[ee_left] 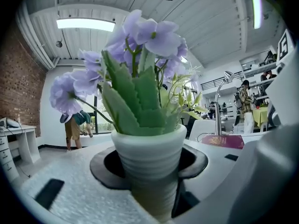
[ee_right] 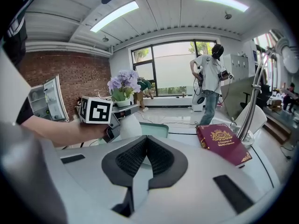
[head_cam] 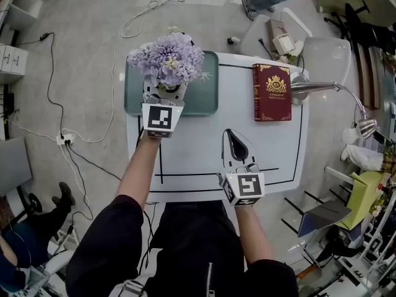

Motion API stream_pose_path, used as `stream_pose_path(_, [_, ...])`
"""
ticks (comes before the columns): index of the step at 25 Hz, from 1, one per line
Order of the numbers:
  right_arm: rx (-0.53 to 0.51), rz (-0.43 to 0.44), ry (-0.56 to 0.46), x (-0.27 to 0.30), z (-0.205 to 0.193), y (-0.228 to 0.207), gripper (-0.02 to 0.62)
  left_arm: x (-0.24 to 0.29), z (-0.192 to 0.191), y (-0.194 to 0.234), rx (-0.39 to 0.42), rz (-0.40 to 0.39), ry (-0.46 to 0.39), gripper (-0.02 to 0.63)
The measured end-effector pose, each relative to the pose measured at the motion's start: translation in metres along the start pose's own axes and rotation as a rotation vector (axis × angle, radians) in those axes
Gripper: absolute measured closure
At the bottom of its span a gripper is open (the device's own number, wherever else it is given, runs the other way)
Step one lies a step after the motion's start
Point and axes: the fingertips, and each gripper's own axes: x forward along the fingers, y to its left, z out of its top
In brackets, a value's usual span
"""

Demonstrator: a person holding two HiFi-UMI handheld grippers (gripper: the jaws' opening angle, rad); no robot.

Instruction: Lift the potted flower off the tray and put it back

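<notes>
The potted flower (head_cam: pixel 166 57) has purple blooms and a white ribbed pot (ee_left: pixel 149 155). It stands over the left part of the grey-green tray (head_cam: pixel 204 98). My left gripper (head_cam: pixel 166 95) is shut on the pot, one pad on each side (ee_left: pixel 149 176). Whether the pot's base rests on the tray I cannot tell. My right gripper (head_cam: pixel 236 146) hovers over the white table (head_cam: pixel 198 163), right of the tray and nearer to me. Its jaws are shut tip to tip with nothing between them (ee_right: pixel 145 140). The right gripper view shows the flower (ee_right: pixel 122 84) and tray (ee_right: pixel 156 129) off to the left.
A dark red book (head_cam: pixel 271 93) lies at the table's far right, with a chrome desk lamp (head_cam: pixel 334 88) beside it. Black lines mark a rectangle on the table. Cables cross the floor on the left. People stand in the room beyond.
</notes>
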Motion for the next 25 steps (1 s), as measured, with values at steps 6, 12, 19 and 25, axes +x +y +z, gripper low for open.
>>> stream_pose_path(6, [0.008, -0.007, -0.003, -0.002, 0.000, 0.000, 0.588, -0.002, -0.002, -0.001, 0.012, 0.020, -0.002, 0.365])
stream_pose_path(12, [0.011, -0.004, -0.006, -0.006, -0.001, 0.003, 0.588, -0.012, -0.006, 0.003, -0.007, 0.025, 0.007, 0.307])
stream_pose_path(19, [0.010, 0.021, -0.018, -0.011, -0.002, 0.013, 0.588, -0.030, -0.002, 0.002, -0.003, 0.024, 0.019, 0.307])
stream_pose_path(25, [-0.005, 0.058, -0.040, -0.018, 0.005, 0.025, 0.588, -0.052, -0.001, 0.006, -0.018, 0.064, 0.025, 0.307])
